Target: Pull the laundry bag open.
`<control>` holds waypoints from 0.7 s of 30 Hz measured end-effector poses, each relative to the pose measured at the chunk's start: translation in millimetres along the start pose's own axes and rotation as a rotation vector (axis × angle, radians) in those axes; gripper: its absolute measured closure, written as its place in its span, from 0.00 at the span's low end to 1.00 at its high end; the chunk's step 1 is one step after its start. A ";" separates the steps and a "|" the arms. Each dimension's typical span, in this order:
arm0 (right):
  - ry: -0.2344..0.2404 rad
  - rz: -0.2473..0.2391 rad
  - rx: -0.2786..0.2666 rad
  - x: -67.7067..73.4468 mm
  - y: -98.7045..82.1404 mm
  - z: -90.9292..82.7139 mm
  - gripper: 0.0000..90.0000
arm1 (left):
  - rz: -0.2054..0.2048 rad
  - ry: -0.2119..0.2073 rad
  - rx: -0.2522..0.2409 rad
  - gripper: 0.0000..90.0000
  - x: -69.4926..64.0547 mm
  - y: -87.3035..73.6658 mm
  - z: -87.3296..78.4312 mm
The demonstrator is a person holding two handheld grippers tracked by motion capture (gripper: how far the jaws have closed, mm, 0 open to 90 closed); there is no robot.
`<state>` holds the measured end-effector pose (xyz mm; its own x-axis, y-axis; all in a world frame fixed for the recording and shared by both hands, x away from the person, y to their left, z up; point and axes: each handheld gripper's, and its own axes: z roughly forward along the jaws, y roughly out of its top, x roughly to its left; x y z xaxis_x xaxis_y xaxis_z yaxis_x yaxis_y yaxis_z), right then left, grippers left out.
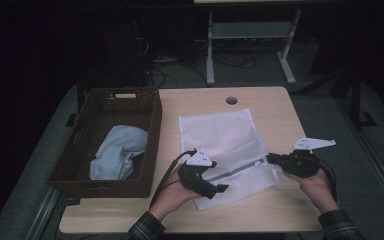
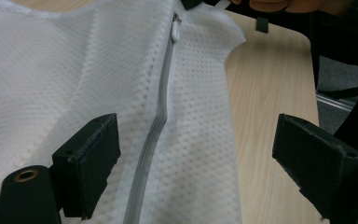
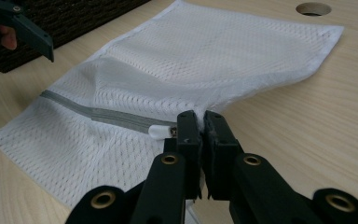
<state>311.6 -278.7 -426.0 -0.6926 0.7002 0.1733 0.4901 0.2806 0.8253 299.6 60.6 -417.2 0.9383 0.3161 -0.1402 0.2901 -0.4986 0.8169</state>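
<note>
A white mesh bag with a grey zipper lies flat on the wooden table. My right gripper is at the bag's right edge. In the right gripper view it is shut on the bag's fabric just beside the white zipper pull. My left gripper hovers over the bag's near left end. In the left gripper view it stands open, its pads to either side of the zipper and clear of the mesh.
A dark wicker basket stands on the table's left side with a crumpled light blue cloth inside. A round cable hole sits in the table's far edge. Bare table lies right of the bag.
</note>
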 end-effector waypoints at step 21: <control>0.069 -0.052 -0.011 25.4 7.8 3.4 0.95 | 0.016 -0.086 0.004 0.31 -14.6 15.2 28.6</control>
<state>299.6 -256.5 -417.0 -0.7519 0.6379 0.1664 0.4471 0.3080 0.8398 295.7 25.3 -418.7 0.9555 0.2375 -0.1751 0.2756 -0.5063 0.8171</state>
